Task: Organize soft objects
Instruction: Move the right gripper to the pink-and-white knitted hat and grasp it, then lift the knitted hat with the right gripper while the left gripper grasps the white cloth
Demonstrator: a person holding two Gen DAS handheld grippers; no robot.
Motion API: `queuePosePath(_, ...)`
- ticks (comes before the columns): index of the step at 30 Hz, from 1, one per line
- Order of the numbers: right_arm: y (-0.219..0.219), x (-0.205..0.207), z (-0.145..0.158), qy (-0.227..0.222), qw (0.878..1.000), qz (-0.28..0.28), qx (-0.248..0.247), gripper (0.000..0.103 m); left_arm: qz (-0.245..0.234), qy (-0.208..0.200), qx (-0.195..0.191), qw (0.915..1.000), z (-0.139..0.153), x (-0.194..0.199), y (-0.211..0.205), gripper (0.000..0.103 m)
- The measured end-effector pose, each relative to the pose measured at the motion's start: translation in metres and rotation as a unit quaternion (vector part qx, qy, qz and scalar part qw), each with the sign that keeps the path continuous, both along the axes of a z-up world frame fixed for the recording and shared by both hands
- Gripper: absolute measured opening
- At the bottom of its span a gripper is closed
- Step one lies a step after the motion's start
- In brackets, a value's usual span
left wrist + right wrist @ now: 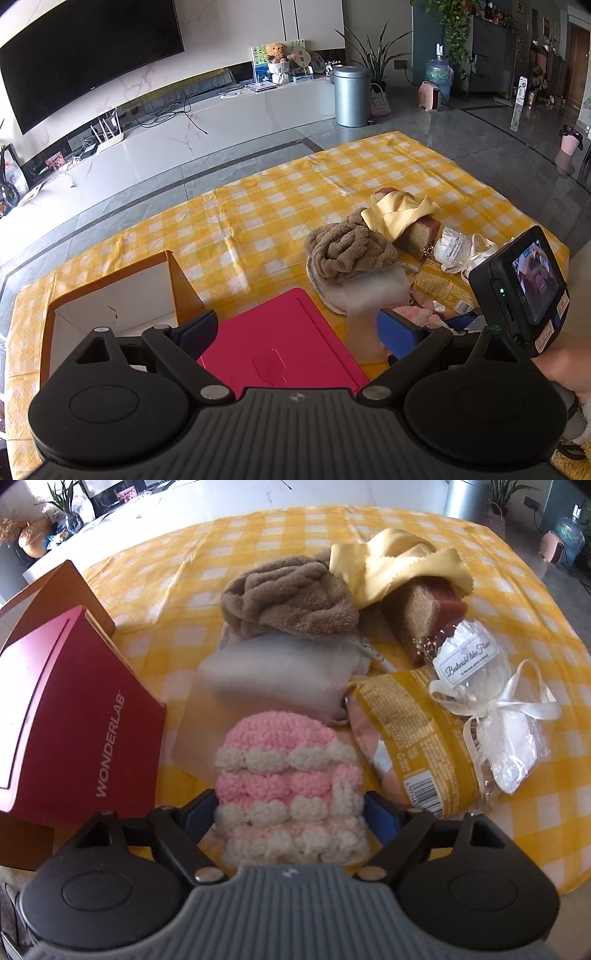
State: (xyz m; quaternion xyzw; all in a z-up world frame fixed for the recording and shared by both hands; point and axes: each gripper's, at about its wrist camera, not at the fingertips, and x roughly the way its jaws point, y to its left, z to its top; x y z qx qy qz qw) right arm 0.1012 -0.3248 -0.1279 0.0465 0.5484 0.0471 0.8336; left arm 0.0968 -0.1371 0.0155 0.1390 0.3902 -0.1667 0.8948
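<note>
1. The right tool (291, 812) has its two blue fingers (201, 808) on both sides of the pink and white crocheted pouch (286, 786). The gap looks about as wide as the pouch, so I cannot tell if it pinches already or only frames it.
2. To do this step well, I would press the fingers together slowly on the lower, thick part of the pouch, because the wool is soft and can slip out if only loose loops are caught.
3. The pouch lies near, on a pale translucent sheet (258, 686); lift straight up so that the sheet does not come with it.
4. Just right of the pouch is a yellow printed snack packet (413, 734); keep the right finger away from it.
5. The left tool (295, 332) is spread wide and holds nothing, above the crimson lid (280, 332) on the yellow checked tabletop (258, 206).
6. Left of it stands the open orange cardboard box with white inside (114, 295), probably the place for the soft things.
7. Farther are the brown fluffy towel (288, 598) and the pale yellow cloth (391, 568), for later.
</note>
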Motion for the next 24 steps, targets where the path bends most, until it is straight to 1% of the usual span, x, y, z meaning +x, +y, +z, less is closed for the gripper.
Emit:
queuePosePath(2, -0.004, -0.006, 0.005, -0.006, 1.000, -0.008, -0.008, 0.071, 0.003, 0.001, -0.005, 1.0000, -0.002, -0.002, -0.002, 0.103)
queuePosePath(4, -0.010, -0.015, 0.016, -0.029, 0.999, -0.018, 0.001, 0.065, -0.008, 0.009, -0.011, 0.9999, -0.004, -0.005, -0.006, 0.103)
queuePosePath(6, -0.024, -0.027, 0.032, -0.059, 0.997, -0.041, 0.028, 0.065, -0.019, 0.009, -0.007, 0.9998, -0.004, -0.008, -0.011, 0.103)
queuePosePath(7, -0.034, -0.034, 0.041, -0.076, 0.994, -0.066, 0.048, 0.065, -0.025, 0.005, 0.000, 0.9997, -0.004, -0.010, -0.016, 0.103)
queuePosePath(10, -0.058, -0.044, 0.062, -0.121, 0.981, -0.128, 0.082, 0.065, -0.031, -0.009, 0.015, 0.9994, -0.006, -0.008, -0.032, 0.103)
queuePosePath(13, -0.080, -0.048, 0.072, -0.158, 0.967, -0.174, 0.101, 0.065, -0.028, -0.001, 0.020, 0.9994, -0.012, -0.001, -0.049, 0.103)
queuePosePath(14, -0.087, -0.048, 0.070, -0.161, 0.963, -0.190, 0.101, 0.065, -0.030, 0.005, 0.023, 0.9993, -0.015, 0.001, -0.056, 0.103)
queuePosePath(18, -0.106, -0.048, 0.058, -0.146, 0.960, -0.229, 0.075, 0.065, -0.042, 0.024, 0.027, 0.9984, -0.027, 0.008, -0.080, 0.103)
queuePosePath(21, -0.126, -0.058, 0.058, -0.154, 0.949, -0.263, 0.085, 0.065, -0.048, 0.041, 0.035, 0.9974, -0.039, 0.017, -0.096, 0.103)
queuePosePath(24, -0.135, -0.065, 0.062, -0.170, 0.942, -0.275, 0.093, 0.065, -0.052, 0.077, 0.054, 0.9942, -0.058, 0.036, -0.113, 0.103)
